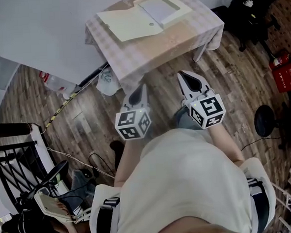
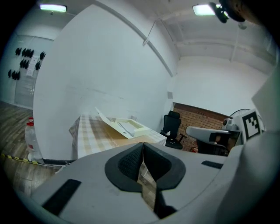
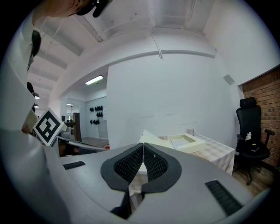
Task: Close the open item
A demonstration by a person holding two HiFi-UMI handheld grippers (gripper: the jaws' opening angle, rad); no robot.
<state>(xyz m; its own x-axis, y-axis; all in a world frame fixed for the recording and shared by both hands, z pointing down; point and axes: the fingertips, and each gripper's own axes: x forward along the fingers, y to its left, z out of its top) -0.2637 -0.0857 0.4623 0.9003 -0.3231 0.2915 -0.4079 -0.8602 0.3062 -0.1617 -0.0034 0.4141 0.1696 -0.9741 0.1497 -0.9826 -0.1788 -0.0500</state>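
Observation:
A flat cream box (image 1: 144, 15) lies open on the checked tablecloth of a small table (image 1: 180, 37), its lid (image 1: 125, 25) folded out to the left and a white sheet inside the tray. The same box (image 2: 127, 127) (image 3: 186, 142) shows ahead in both gripper views. My left gripper (image 1: 137, 92) hangs short of the table's near edge, its jaws shut with nothing between them. My right gripper (image 1: 190, 81) is level with it to the right, also shut and empty. Both are held well apart from the box.
A white wall runs behind and left of the table. A plastic bottle (image 1: 55, 82) and a bag (image 1: 106, 84) lie on the wooden floor by the table's left leg. A black office chair (image 1: 249, 8) and a red extinguisher (image 1: 280, 61) stand at the right.

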